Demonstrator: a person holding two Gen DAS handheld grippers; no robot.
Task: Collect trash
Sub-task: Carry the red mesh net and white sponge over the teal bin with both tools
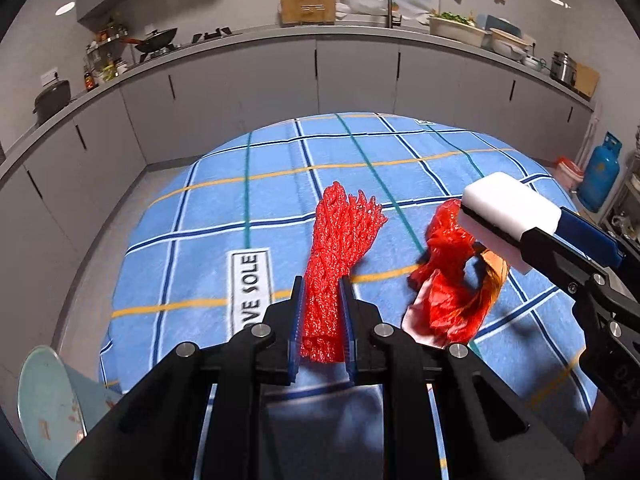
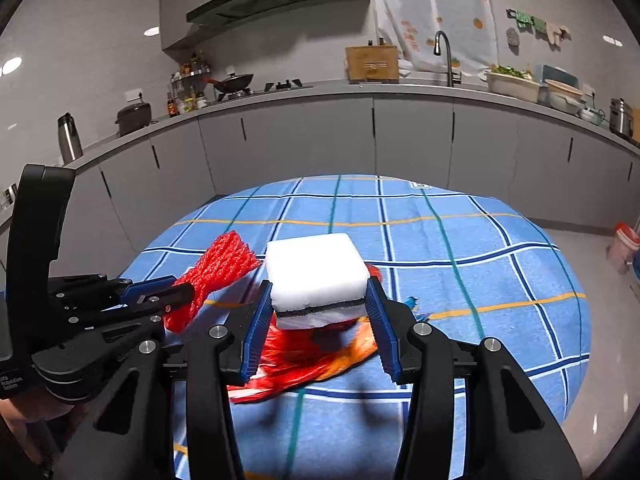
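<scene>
Left gripper [image 1: 322,316]: closed on red mesh netting [image 1: 340,248], blue pads pressed against both sides of the bundle near its lower end. Netting long axis: runs forward along the fingers, away from the camera, free end fanned out and raised above the blue checked tablecloth [image 1: 192,216].

Right gripper [image 2: 318,312]: clamped on white sponge block [image 2: 316,268] with a dark layer near its underside; block held flat and level, short sides against the pads, above the cloth.

Directly beneath the sponge, lying on the tablecloth: crumpled red plastic bag [image 2: 296,356] with an orange patch.

Containers: pale green bin [image 1: 48,404] at lower left, beside the table edge; reddish specks inside, otherwise contents not discernible. On the counter: white basin [image 1: 456,30] holding green vegetables.
</scene>
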